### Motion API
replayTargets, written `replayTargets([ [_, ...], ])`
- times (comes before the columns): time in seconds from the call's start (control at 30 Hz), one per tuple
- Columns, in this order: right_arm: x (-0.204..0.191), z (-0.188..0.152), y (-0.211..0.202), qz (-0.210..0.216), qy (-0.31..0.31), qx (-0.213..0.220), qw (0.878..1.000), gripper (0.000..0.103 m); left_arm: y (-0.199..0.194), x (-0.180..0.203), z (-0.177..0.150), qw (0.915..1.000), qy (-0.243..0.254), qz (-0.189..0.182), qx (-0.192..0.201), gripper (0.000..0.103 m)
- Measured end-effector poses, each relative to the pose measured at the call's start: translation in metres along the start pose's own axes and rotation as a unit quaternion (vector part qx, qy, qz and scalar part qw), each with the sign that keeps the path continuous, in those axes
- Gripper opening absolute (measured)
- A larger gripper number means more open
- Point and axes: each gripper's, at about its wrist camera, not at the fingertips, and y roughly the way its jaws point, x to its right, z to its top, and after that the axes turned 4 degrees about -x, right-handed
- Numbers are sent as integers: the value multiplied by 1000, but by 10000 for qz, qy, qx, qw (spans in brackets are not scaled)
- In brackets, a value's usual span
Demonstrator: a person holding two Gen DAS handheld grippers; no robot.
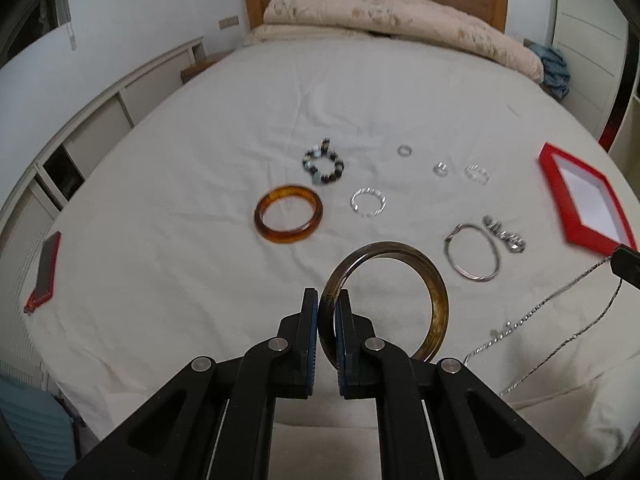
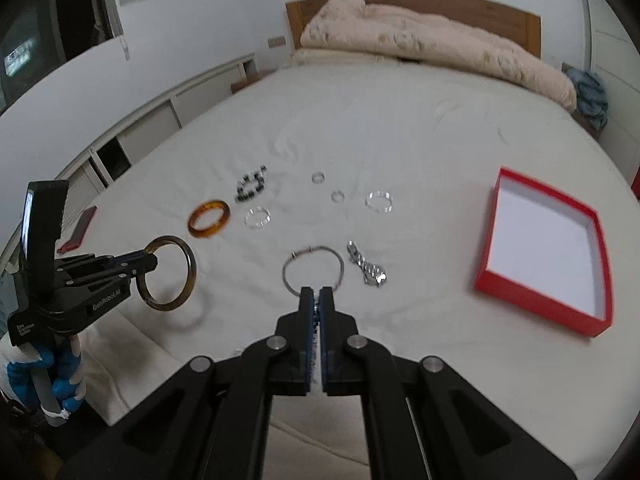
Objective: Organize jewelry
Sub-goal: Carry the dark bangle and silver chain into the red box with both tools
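Note:
My left gripper (image 1: 329,298) is shut on a dark brown bangle (image 1: 438,304) and holds it upright above the bed; it also shows in the right wrist view (image 2: 191,268). My right gripper (image 2: 317,294) is shut on a thin silver chain (image 1: 552,300), which hangs from it over the sheet. On the white sheet lie an amber bangle (image 1: 289,220), a bead bracelet (image 1: 323,162), a twisted silver bangle (image 1: 368,202), a thin silver bangle (image 1: 474,258), a silver link bracelet (image 1: 505,235) and three small rings (image 1: 405,150). An open red box (image 2: 546,248) with a white inside sits at the right.
A red lid (image 1: 45,268) lies near the bed's left edge. A beige duvet (image 1: 392,20) is piled against the wooden headboard. White cabinets (image 1: 104,120) run along the left wall. A blue cloth (image 1: 556,68) lies at the far right.

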Motion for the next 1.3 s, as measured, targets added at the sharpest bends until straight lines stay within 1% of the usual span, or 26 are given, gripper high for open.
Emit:
replayTargets([
  [0.13,2,5,-25,-109,16,212,9997,2,-22,10,6,9997,79,-98,206,8],
  [0.33,29,18,-61,-402,121,514,9978,2,-40,44,31,9977,324,-450,398,8],
  [0.5,69,38,-86,-738,208,717,9945,2,-43,94,59,9935,660,-800,469,8],
  [0.57,84,46,-91,-852,234,768,9931,2,-39,120,72,9910,830,-937,479,8],
  [0.67,117,63,-95,-1063,298,833,9904,2,-31,154,88,9873,1044,-1095,477,8],
  [0.8,159,81,-86,-1264,415,847,9875,2,-15,204,107,9817,1336,-1270,478,8],
  [0.93,194,91,-69,-1378,548,818,9856,2,9,249,122,9774,1586,-1332,429,8],
  [1.03,218,96,-50,-1423,647,750,9849,2,26,272,128,9759,1697,-1331,349,8],
  [1.2,251,88,-19,-1474,804,534,9844,2,62,309,129,9727,1897,-1334,133,8],
  [1.3,266,74,0,-1456,938,339,9843,2,81,326,125,9704,2005,-1347,-23,8],
])
